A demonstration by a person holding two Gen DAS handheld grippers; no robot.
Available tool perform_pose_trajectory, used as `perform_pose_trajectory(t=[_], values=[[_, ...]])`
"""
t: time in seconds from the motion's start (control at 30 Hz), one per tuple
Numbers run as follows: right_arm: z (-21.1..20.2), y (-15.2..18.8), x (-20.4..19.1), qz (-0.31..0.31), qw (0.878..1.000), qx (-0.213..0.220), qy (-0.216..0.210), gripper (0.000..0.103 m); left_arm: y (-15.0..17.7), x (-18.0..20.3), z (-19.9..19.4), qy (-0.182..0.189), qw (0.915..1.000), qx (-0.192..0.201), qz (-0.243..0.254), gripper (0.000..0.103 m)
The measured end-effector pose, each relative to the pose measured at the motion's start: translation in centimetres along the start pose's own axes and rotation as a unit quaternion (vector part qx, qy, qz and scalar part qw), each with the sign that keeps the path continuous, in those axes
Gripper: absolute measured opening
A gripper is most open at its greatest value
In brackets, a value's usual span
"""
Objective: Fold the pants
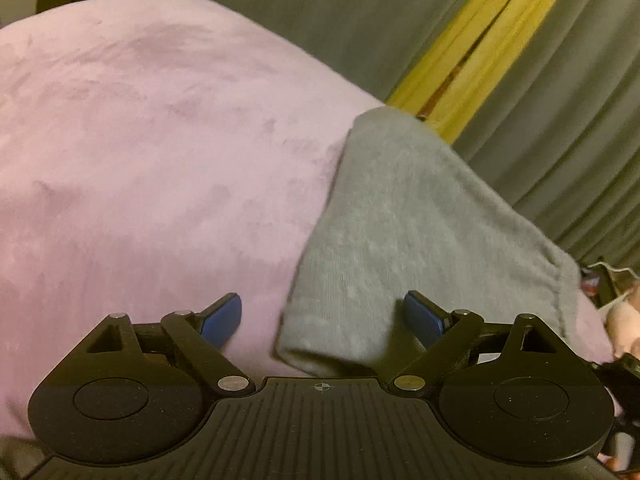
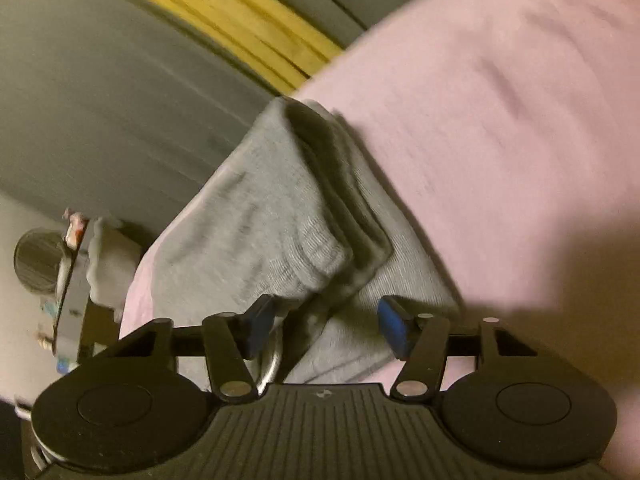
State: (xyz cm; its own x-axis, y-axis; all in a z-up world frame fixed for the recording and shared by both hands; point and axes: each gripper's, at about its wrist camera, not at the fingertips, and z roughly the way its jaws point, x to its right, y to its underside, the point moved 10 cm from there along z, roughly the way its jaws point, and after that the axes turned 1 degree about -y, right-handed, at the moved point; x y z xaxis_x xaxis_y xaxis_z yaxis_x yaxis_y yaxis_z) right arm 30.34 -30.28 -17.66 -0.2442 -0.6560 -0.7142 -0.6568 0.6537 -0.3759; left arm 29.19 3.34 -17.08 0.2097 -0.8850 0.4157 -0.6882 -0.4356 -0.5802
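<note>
The grey pants lie folded into a long strip on a pink blanket, along its right edge. My left gripper is open, its blue pads either side of the near folded end, just above it. In the right wrist view the grey pants show stacked layers with a ribbed cuff on top. My right gripper is open just above the near end of the stack, holding nothing.
The pink blanket covers the bed. Beyond its edge are grey boards and a yellow wooden strip. A cluttered stand with a round metal object sits at the left in the right wrist view.
</note>
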Motion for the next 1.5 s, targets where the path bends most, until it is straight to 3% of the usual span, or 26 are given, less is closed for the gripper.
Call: perform_pose_trajectory(t=[0.1,0.2,0.3,0.37,0.4,0.43,0.47,0.63,0.7,0.8,0.83,0.9,1.0,1.1,1.17,1.27,1.33,1.4,1.5], values=[[0.4,-0.9,-0.4,0.002,1.000,0.024,-0.012,0.065,0.6,0.7,-1.3,0.010,0.9998,0.017,0.004,0.092],[1.9,-1.4,-0.3,0.039,0.998,0.024,-0.032,0.091,0.9,0.9,-1.9,0.022,0.9995,0.021,-0.004,0.092],[3.3,-1.6,-0.4,0.060,0.997,0.039,-0.037,0.093,0.9,0.2,-1.6,0.026,0.9990,0.032,-0.015,0.093],[3.6,-1.6,-0.8,0.049,0.997,0.047,-0.024,0.089,0.8,-0.4,-1.3,0.019,0.9988,0.042,-0.019,0.093],[3.6,-1.5,-1.1,0.038,0.998,0.050,-0.011,0.064,0.6,-0.7,-1.2,0.017,0.9985,0.046,-0.023,0.093],[3.5,-1.5,-1.2,0.024,0.998,0.050,0.011,0.055,0.3,-0.9,-1.3,0.014,0.9981,0.053,-0.028,0.093],[3.4,-1.5,-1.4,0.009,0.998,0.050,0.024,0.054,0.1,-1.1,-1.2,0.013,0.9976,0.059,-0.033,0.093],[-0.3,-1.4,-3.6,-0.025,0.995,0.099,-0.017,0.028,-0.4,-2.0,-1.9,0.013,0.9959,0.070,-0.056,0.093],[-1.4,-1.2,-4.3,-0.055,0.991,0.119,-0.019,0.027,-0.5,-2.1,-2.0,0.015,0.9958,0.069,-0.060,0.093],[0.0,-0.7,-2.3,-0.078,0.991,0.102,0.037,0.030,0.0,-1.5,-1.9,0.024,0.9978,0.044,-0.044,0.093],[0.6,-0.4,-1.4,-0.077,0.992,0.091,0.053,0.031,0.4,-1.0,-1.9,0.027,0.9989,0.028,-0.026,0.093],[0.8,-0.3,-1.0,-0.057,0.993,0.089,0.042,0.031,1.4,0.1,-1.9,0.026,0.9994,0.007,0.021,0.093],[0.8,-0.6,-1.4,-0.061,0.993,0.090,0.038,0.036,3.1,2.5,-1.6,0.034,0.9941,-0.015,0.102,0.093],[0.7,-0.4,-0.8,-0.070,0.993,0.091,0.037,0.036,4.0,3.5,-0.3,-0.013,0.9873,-0.013,0.158,0.091],[0.7,-0.3,-0.8,-0.069,0.993,0.094,0.034,0.037,3.8,3.4,0.4,-0.037,0.9863,0.000,0.161,0.090],[0.8,-0.4,-0.9,-0.063,0.993,0.093,0.034,0.038,3.1,2.9,0.9,-0.042,0.9871,0.018,0.153,0.090],[1.0,-0.4,-0.7,-0.065,0.993,0.092,0.034,0.039,2.8,1.8,1.5,-0.082,0.9858,0.014,0.146,0.090],[1.2,-0.4,-0.6,-0.070,0.993,0.090,0.035,0.040,2.5,1.3,1.5,-0.085,0.9884,0.018,0.125,0.090],[0.7,-0.2,-0.9,-0.082,0.992,0.091,0.041,0.044,2.2,1.1,0.5,-0.100,0.9856,0.032,0.132,0.090]])
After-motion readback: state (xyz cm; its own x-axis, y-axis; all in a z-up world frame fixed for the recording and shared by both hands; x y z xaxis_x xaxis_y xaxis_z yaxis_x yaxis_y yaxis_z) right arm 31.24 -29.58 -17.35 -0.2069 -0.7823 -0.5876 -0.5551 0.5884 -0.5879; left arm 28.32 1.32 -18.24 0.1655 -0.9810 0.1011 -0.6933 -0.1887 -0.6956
